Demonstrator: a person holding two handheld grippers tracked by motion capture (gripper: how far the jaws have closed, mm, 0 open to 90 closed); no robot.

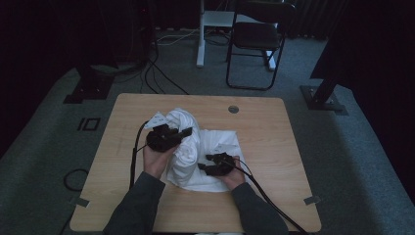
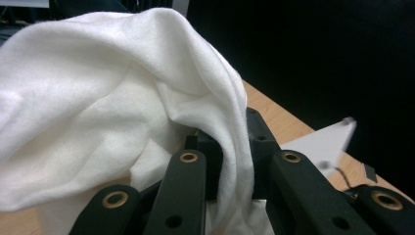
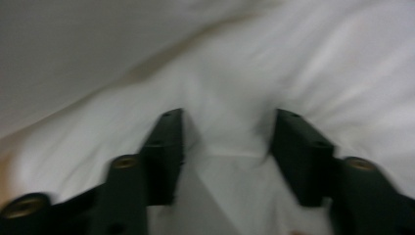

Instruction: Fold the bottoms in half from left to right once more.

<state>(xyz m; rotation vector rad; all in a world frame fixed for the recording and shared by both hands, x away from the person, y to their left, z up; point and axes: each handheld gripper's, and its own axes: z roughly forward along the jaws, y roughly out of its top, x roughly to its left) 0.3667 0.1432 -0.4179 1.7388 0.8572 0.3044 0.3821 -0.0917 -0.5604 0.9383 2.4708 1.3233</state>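
Dim room, wooden table (image 1: 274, 147) – white cloth (image 1: 188, 147) bunched at centre, a fold pinched by the left gripper (image 2: 235, 156), right gripper (image 3: 225, 142) spread on it – fold could be lost if tugged.

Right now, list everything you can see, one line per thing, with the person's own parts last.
Cloth: one, white, crumpled at the middle of the table.
Table: one, light wood, centre of the high view.
Round hole: one, grey, far part of the tabletop.
Folding chair: one, black, on the floor beyond the table.
Floor cables: several, black, beyond the table's far left corner.
Left gripper: one, black, jaws closed on a fold of the cloth.
Right gripper: one, black, jaws apart, pressed against the cloth.
Sleeves: two, dark grey, entering from the bottom edge.
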